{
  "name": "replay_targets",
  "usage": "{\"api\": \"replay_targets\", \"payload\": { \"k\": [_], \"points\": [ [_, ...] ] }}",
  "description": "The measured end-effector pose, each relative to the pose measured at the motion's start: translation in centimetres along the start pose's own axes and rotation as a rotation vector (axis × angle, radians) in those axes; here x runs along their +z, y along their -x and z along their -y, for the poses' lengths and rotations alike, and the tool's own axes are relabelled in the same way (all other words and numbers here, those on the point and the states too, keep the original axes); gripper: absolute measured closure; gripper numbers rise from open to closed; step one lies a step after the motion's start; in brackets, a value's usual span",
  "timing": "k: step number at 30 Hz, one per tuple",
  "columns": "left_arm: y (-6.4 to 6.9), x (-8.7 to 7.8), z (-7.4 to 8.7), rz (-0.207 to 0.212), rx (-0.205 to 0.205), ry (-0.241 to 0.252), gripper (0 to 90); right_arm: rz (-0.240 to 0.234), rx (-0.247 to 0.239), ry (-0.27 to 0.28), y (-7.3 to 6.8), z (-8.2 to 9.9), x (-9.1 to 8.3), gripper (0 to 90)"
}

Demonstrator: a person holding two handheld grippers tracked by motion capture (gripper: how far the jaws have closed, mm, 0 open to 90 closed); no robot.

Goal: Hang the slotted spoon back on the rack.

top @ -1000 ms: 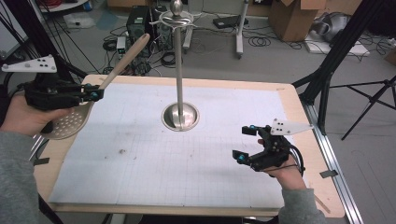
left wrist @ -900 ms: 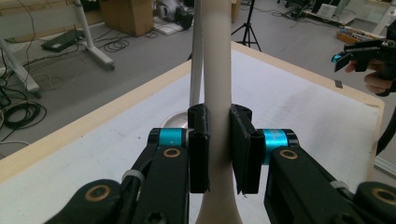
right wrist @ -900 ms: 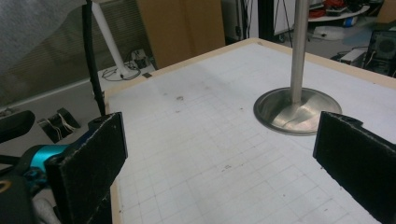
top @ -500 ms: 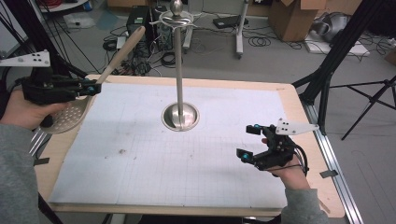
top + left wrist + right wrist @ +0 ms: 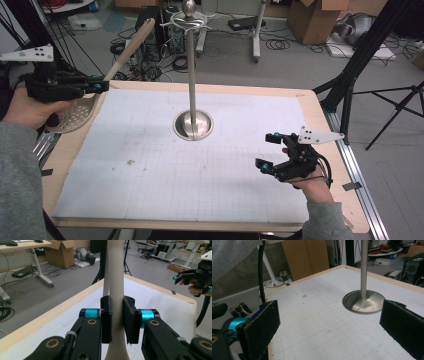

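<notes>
A pale wooden table (image 5: 75, 165) covered by a white gridded mat (image 5: 150, 180) carries a polished steel stand (image 5: 192, 122), a round dished base with a thin upright pole topped by a ring and a ball finial. The stand sits a little toward twelve o'clock from the mat's centre.

At about ten o'clock, over the table's edge, the left gripper (image 5: 97, 86) is clamped on the light wooden handle of a perforated skimmer spoon (image 5: 75, 115). The round, hole-dotted bowl hangs low beside the person's left hand (image 5: 30, 107) at the table edge, while the handle slants up and away toward one o'clock, ending above the floor cables beyond the table. In the left gripper view the black pads (image 5: 107, 320) press both sides of the cream handle, which rises straight up between them, with the steel pole just behind it.

At about four o'clock from the stand, the right gripper (image 5: 269, 151) is held by the right hand (image 5: 312, 185) above the mat, well apart from the stand. Its jaws are spread wide with nothing between them. In the right gripper view the two black foam-faced pads (image 5: 262, 325) frame the bare mat, and the stand's base lies ahead toward one o'clock.

Cardboard boxes (image 5: 315, 20), cables and tripod legs (image 5: 360, 70) stand on the grey floor beyond the table.
</notes>
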State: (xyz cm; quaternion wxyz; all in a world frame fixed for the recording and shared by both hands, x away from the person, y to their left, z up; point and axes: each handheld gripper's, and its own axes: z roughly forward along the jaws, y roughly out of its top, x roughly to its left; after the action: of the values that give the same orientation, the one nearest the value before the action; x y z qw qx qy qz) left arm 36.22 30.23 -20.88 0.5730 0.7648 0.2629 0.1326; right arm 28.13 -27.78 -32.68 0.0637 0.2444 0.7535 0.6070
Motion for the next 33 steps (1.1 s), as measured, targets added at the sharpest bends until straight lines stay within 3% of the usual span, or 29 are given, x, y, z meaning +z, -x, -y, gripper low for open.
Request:
{"api": "replay_targets", "payload": {
  "k": [13, 16, 22, 33],
  "points": [
    [-0.8, 0.9, -0.4, 0.019, -0.021, -0.004, 77.9, -0.003, -0.002, 0.002, 0.1, -0.1, -0.2, 1.5],
    [-0.7, 1.0, -0.5, 0.032, -0.022, 0.003, 78.0, -0.01, -0.006, -0.003, 0.0, -0.1, -0.1, 1.5],
    [-0.7, 1.3, -0.4, 0.014, -0.021, -0.012, 78.0, -0.014, -0.009, -0.009, 0.1, 0.0, 0.0, 1.5],
    [-0.6, 1.6, -0.4, 0.037, -0.018, 0.0, 78.0, -0.01, -0.003, -0.005, 0.1, 0.0, -0.1, 1.5]
  ]
}}
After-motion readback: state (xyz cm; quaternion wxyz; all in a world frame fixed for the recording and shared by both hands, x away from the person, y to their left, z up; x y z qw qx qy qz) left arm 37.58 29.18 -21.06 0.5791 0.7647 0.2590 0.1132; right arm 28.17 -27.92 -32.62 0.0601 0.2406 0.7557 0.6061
